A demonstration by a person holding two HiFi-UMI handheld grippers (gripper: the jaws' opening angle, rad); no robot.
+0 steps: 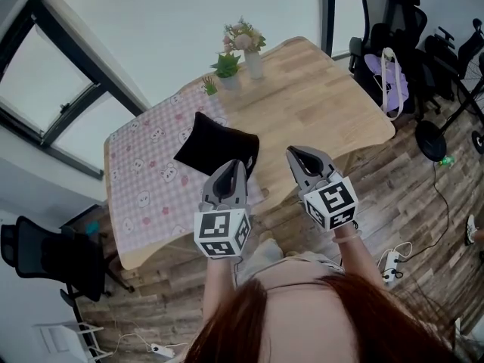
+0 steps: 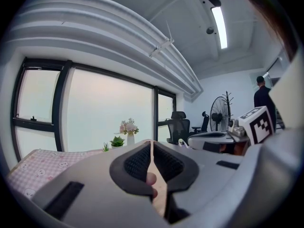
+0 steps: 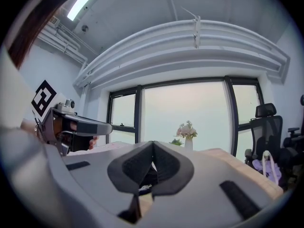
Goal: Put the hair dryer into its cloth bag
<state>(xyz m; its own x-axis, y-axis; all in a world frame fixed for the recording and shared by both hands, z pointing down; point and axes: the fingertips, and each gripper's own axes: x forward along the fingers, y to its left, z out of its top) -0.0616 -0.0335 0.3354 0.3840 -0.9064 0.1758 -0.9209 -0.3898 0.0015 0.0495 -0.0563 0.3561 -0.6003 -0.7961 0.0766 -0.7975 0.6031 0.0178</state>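
I read left tongs [image 1: 240, 165] and right tongs [image 1: 292, 153] closed, empty, clear of worktop [image 1: 318, 97]; cloth bag [image 1: 217, 146] at 11 o'clock; dryer unseen, probably bagged

In my head view the left gripper [image 1: 239, 165] covers the near corner of the black cloth bag [image 1: 214, 145]. I can't tell what it holds. The left edge crops a black chair [image 1: 44, 257].

At centre we see a black cloth bag [image 1: 215, 148]. Left of it is a pink checked tablecloth [image 1: 144, 195] printed with small white animal faces; the table [image 1: 325, 97] is pale wood. Lower centre, our grey left gripper [image 1: 239, 165] and right gripper [image 1: 296, 154] bear black-and-white square markers. Upper centre: pink flowers [image 1: 243, 35], white vase [image 1: 254, 64].
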